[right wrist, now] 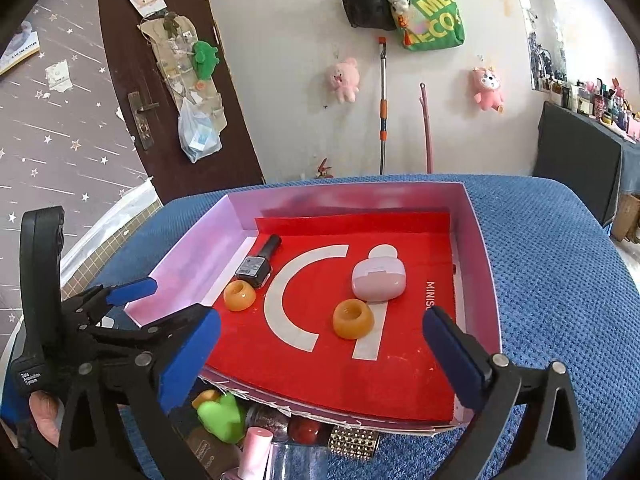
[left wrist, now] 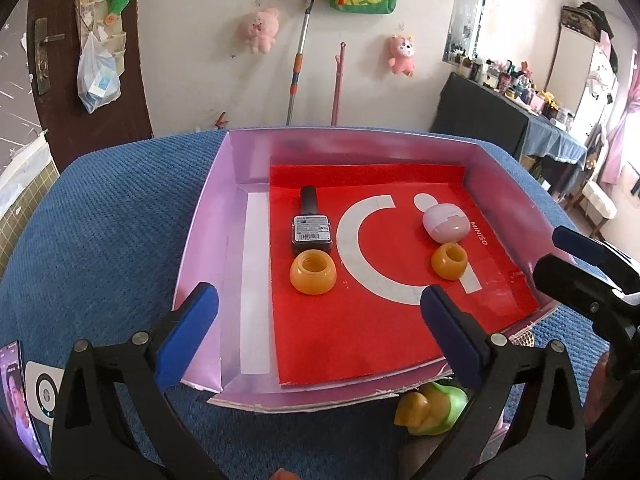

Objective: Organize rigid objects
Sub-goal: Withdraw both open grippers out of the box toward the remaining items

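Orange cups (left wrist: 312,277) (left wrist: 449,261), a dark bottle (left wrist: 311,225) and a pink case (left wrist: 445,222) lie in the pink tray (left wrist: 208,236) on its red liner; the left gripper (left wrist: 320,336) hangs spread and empty. From the right wrist, the right gripper (right wrist: 320,350) is likewise spread over the tray's near edge, with a green toy (right wrist: 222,418) below.

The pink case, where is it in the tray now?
The pink case lies on the red sheet in the tray, toward the far right in both wrist views, just behind the right orange ring.
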A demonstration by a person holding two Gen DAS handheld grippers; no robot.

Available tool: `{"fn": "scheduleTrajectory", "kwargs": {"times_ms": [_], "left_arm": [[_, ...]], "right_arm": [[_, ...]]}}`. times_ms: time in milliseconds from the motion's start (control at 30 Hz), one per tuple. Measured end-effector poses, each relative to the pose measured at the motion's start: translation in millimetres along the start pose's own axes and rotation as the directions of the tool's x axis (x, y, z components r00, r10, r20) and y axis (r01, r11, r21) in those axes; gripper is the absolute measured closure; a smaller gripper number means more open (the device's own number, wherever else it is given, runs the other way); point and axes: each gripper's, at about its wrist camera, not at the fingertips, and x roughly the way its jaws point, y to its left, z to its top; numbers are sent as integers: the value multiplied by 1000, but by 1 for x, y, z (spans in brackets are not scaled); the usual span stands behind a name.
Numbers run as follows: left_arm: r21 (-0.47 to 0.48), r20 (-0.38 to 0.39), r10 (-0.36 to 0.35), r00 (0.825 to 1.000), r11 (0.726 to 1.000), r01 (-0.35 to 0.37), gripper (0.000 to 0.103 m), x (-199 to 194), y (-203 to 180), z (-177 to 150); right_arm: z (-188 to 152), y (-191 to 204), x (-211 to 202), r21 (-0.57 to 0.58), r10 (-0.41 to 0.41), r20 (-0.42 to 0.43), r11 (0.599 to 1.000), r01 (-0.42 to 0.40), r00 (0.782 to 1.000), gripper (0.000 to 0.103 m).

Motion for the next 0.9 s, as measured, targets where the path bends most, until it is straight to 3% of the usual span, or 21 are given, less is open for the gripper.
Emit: {"fn": "scheduleTrajectory", "kwargs": {"times_ms": [533, 900], "left_arm": [[-3, 29, 11, 1000, 1000, -11, 0, -20, -1, -10], [28, 54, 22, 998, 999, -23, 0, -35, -10, -20]], "right_arm": [[-12, 15, -32, -45, -19, 129, 999, 25, 991, 0], [-20, 17, -47, -48, -20, 173, 998, 28, 985, 0]]}}
